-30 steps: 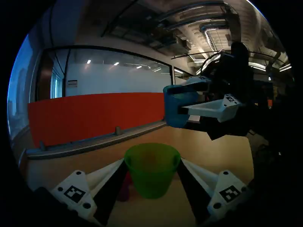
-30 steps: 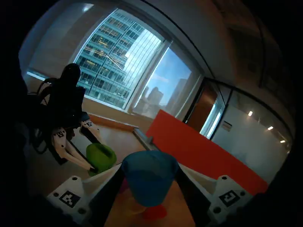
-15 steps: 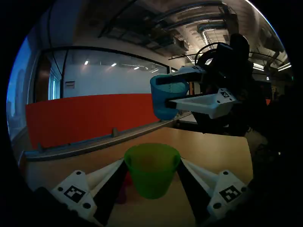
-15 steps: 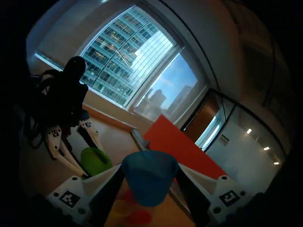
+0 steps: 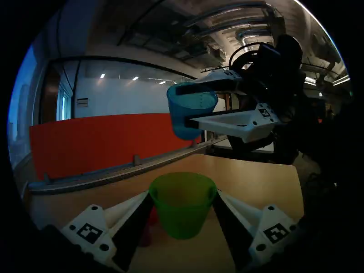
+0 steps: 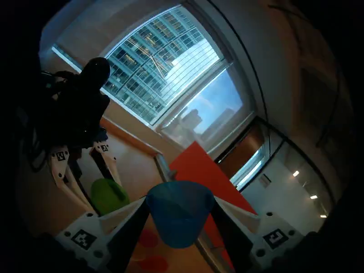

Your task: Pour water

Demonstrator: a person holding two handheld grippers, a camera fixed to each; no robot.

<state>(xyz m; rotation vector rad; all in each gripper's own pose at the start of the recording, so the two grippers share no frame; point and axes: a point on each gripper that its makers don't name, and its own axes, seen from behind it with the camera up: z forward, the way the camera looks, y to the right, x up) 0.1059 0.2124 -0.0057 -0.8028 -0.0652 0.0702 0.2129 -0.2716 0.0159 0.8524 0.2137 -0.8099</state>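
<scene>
Clamping green cup [image 5: 183, 214] in my left gripper [image 5: 182, 196], blue cup [image 6: 180, 220] in my right gripper [image 6: 180, 202]; blue hangs above, beyond green rim, near upright.

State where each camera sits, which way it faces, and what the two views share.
Left gripper view: rides the left gripper, facing across the table to the orange wall; its own fingers clamp the green cup.
Right gripper view: rides the right gripper, tilted up toward the window; its own fingers clamp the blue cup.
Shared: both cups, both grippers and the orange wall; each view sees the other gripper farther off.
</scene>
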